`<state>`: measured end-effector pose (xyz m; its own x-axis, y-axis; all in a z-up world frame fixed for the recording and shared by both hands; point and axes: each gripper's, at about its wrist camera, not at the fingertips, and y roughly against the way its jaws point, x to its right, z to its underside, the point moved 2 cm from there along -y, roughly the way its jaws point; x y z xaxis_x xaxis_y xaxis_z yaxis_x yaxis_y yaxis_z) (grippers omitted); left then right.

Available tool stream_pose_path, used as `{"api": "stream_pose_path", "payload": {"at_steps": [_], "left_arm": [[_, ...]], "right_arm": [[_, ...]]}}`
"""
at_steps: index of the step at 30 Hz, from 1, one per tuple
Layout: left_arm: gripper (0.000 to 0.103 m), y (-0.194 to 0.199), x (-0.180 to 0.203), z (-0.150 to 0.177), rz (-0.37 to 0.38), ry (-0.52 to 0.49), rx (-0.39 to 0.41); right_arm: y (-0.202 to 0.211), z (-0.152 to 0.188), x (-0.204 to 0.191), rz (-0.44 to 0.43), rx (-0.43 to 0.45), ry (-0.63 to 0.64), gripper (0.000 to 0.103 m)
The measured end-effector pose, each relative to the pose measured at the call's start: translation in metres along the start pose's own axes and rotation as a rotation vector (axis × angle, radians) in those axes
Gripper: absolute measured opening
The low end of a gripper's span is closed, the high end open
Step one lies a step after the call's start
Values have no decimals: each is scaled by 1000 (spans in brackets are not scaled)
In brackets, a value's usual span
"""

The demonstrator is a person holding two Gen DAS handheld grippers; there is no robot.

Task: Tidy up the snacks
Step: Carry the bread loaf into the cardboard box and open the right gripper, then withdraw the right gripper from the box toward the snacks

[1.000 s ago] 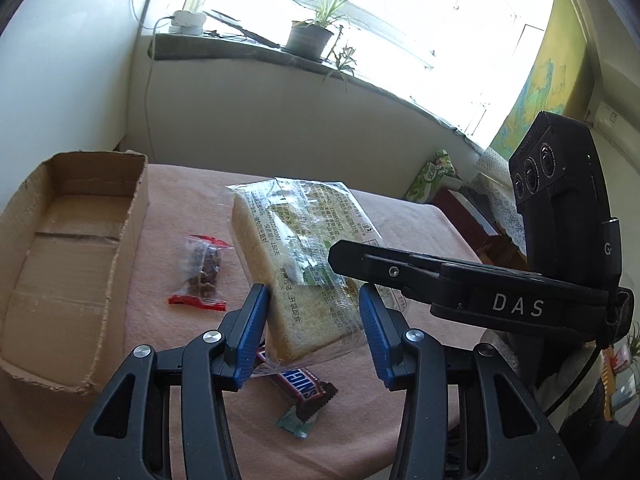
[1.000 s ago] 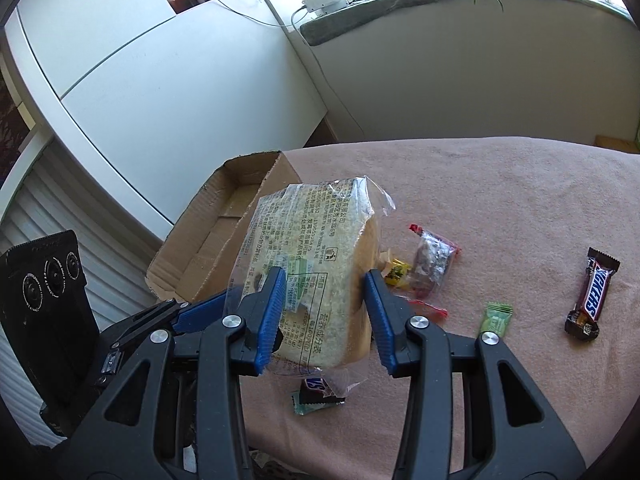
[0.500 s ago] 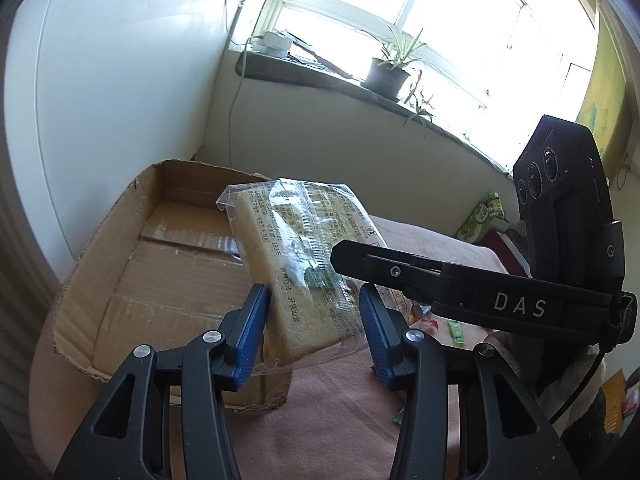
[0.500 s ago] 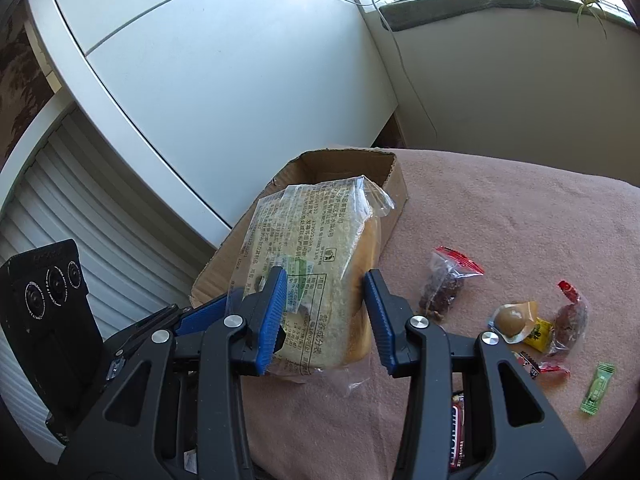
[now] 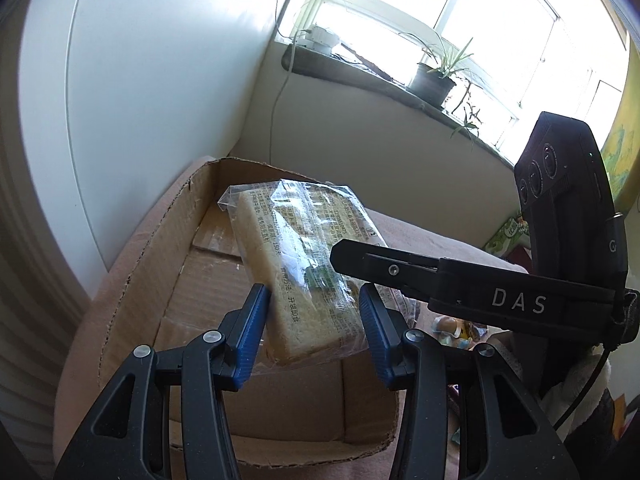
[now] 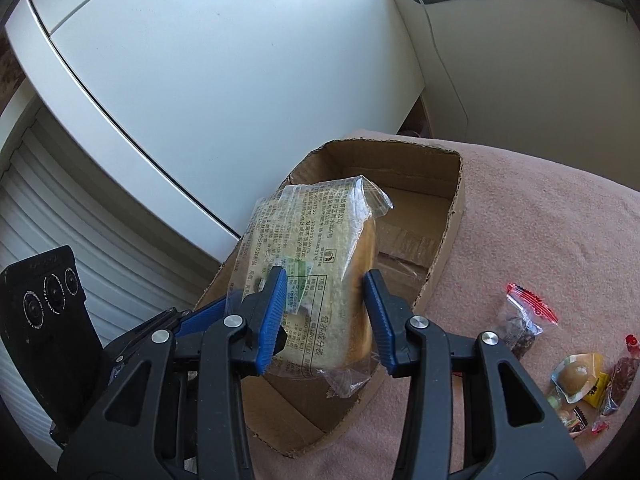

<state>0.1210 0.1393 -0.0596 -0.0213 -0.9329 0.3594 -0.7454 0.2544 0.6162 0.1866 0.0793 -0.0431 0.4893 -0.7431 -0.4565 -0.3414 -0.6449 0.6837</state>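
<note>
A loaf of sliced bread in a clear printed bag (image 5: 298,264) (image 6: 320,280) hangs in the air over the open cardboard box (image 5: 176,280) (image 6: 444,216). Both grippers hold it from its two sides. My left gripper (image 5: 310,320) is shut on the bag's near end, blue pads against the bread. My right gripper (image 6: 326,308) is shut on the same loaf, and its black finger (image 5: 384,266) crosses the left wrist view. The box's floor shows bare cardboard under the loaf.
Small wrapped snacks (image 6: 520,324) (image 6: 580,376) lie on the pink tablecloth (image 6: 540,232) right of the box. A white cabinet (image 6: 200,80) stands close behind the box. A windowsill with a potted plant (image 5: 434,80) runs along the far wall.
Both grippers carried the bread leftwards from above the loose snacks on the cloth to above the cardboard box. The grip on the loaf stayed the same.
</note>
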Motion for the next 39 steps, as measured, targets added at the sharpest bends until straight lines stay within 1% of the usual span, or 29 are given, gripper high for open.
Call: {"api": "stream_pose_path", "payload": {"at_steps": [7,11,15,21,26,28,30,31,33,35,37,38,39], "left_arm": [[44,-20,-12,-5,0,46,-21],[44,-24,-17,-3,-24,57,-24],[44,-16,-23,-1,-39,61,-10],[44,-6,-21,1,-60,44,9],[44,-3,-3,0,-73,-30,23],[44,1,8,4,-66,-69,35],[44,5,18,7,-29,-93,55],[44,6,23,8,-10,-100,66],[45,7,34,10,3,-118,82],[47,5,46,11,9,-141,92],[47,3,60,13,25,-167,92],[47,1,67,13,32,-179,89],[47,-1,73,14,41,-190,87]], "right_arm": [[-21,-15,11,15,-30,0,43],[-34,-18,16,21,-56,0,43],[-45,-18,16,79,-54,27,47],[-35,-14,16,107,-35,52,55],[-13,-12,17,149,13,73,56],[0,-9,19,169,35,90,61],[17,-3,24,199,62,110,73],[27,1,28,216,84,118,73],[48,9,38,248,121,126,74],[70,18,49,265,142,116,74],[94,27,62,283,166,101,74],[106,33,68,298,177,95,76],[116,38,74,315,186,88,86]]}}
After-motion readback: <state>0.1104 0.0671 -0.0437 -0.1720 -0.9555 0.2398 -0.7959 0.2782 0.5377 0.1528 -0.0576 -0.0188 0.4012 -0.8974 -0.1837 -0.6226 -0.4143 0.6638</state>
